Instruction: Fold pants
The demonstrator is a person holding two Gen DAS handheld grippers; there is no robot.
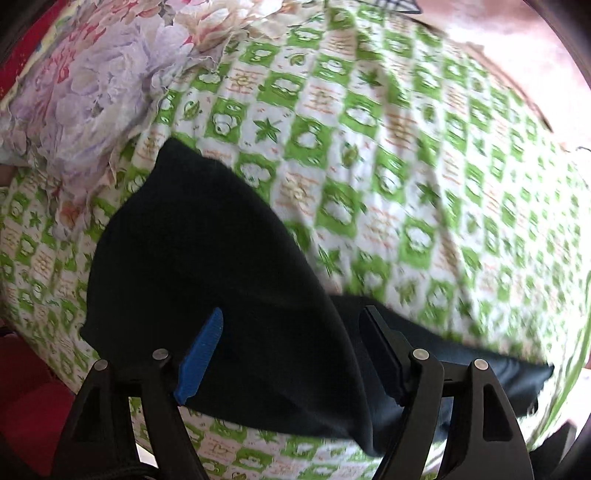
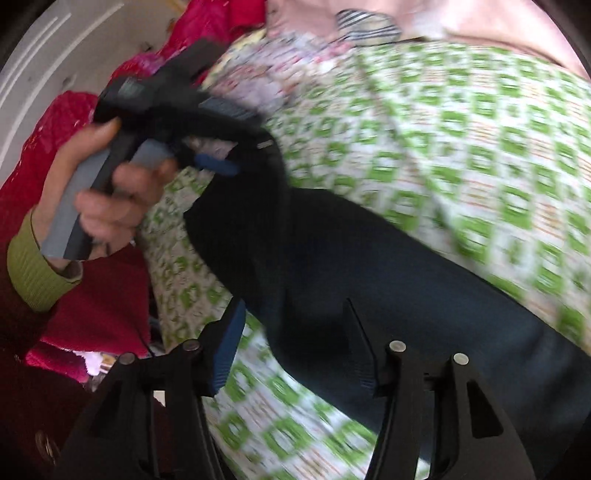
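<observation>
A: Report the left gripper (image 1: 291, 354) state.

B: Left wrist view: jaws spread wide, released. The blue pad stands at 7 o'clock, the black pad at 5 o'clock. The dark pants (image 1: 207, 266) lie under and between them; neither pad presses the cloth.

A: Right gripper (image 2: 291, 354)?

B: Right wrist view: jaws parted, released. The blue pad is at 7 o'clock over the sheet; the black pad is at 5 o'clock over the pants (image 2: 369, 273). No fabric is clamped.

A: Location of the pants?

B: They lie on a bed covered by a green-and-white checked sheet (image 1: 388, 155). In the left wrist view a rounded folded mass runs from 6 o'clock toward 10 o'clock, and a flatter strip extends toward 4 o'clock. In the right wrist view the pants run as a broad band from 4 o'clock up to frame centre, then narrow toward 10 o'clock.

A: What is at that far end?

B: The left gripper (image 2: 221, 166) seen from outside, held by the person's left hand (image 2: 107, 192), with a green cuff (image 2: 33, 269) at the wrist. Whether that gripper touches the cloth there cannot be determined; the frame is blurred.

A: Farther items?

B: A floral cloth (image 1: 96, 85) at 10 o'clock in the left wrist view, overlapping the sheet. Red fabric (image 2: 81, 114) at 10 o'clock in the right wrist view. A striped item (image 2: 365, 22) at 12 o'clock.
</observation>
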